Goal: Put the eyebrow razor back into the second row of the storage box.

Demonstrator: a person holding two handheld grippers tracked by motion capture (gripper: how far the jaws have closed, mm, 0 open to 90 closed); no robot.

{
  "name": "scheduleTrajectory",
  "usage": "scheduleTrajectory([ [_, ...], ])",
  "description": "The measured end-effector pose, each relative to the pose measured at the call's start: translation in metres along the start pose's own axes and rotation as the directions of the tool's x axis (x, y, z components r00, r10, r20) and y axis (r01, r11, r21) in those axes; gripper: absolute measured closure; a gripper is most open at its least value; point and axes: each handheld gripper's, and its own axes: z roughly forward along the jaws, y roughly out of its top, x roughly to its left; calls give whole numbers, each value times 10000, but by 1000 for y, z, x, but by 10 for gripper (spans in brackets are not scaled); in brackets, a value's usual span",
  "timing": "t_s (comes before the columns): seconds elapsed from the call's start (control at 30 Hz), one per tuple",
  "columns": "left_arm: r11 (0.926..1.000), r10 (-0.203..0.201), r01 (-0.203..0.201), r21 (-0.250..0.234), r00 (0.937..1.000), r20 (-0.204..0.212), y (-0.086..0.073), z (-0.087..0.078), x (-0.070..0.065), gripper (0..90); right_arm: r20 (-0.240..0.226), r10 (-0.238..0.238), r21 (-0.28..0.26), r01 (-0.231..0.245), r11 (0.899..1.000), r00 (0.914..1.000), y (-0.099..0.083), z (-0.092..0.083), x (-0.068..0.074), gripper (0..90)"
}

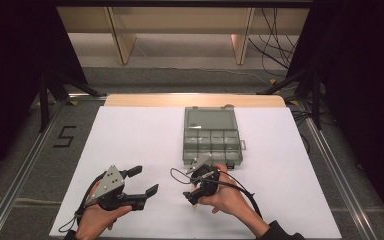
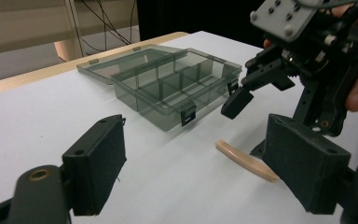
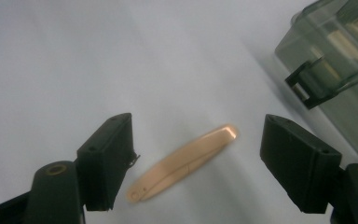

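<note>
the step in hand looks like the reach for a pick-up: the right gripper [image 1: 196, 186], low and just right of centre in the high view, is tipped down over a small tan clip [image 3: 182, 161] that lies flat on the white counter [image 1: 130, 135]. in the right gripper view the clip sits in the lower middle of the frame, running on a slant between the two black fingers [image 3: 106, 161], which stand wide apart and touch nothing; the clip is free on the counter, a little nearer the finger at the left of that frame. in the left gripper view the same clip shows at lower right, just under the right gripper, and apart from the front wall of the clear grey compartment box [image 2: 168, 88], which sits open in the upper middle of the frame with its lid laid back. the left gripper [image 1: 140, 182], at lower left of the high view, hovers off to the side with its fingers [image 2: 95, 163] spread and empty. the next move, as i judge it, calls for lowering the right fingers until they straddle the clip across its narrow width, perhaps with a small turn of the hand to square them to its slant, then closing gently, since so thin and flat a piece could slip or skid on the smooth counter. after that, one of the box's compartments seems the likely place for it.
</note>
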Motion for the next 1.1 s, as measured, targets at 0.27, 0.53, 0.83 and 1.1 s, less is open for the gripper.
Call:
scheduleTrajectory([
  [0.27,9999,-5,5,112,10000,12,-1,-1,-2,204,5,-85,732,84,9973,10000,-3,10,-1,280],
  [0.53,9999,-73,73,147,10000,7,-1,0,-3,204,-47,7,1150,-2,9934,10000,-3,15,-2,290],
  [0.83,9998,-105,105,179,9999,29,-2,1,-3,205,-57,-53,1662,62,9861,10000,-3,22,0,320],
  [1.1,9998,-162,160,143,9998,96,-2,1,-3,206,-41,-209,1884,213,9819,9998,-2,24,1,343],
])
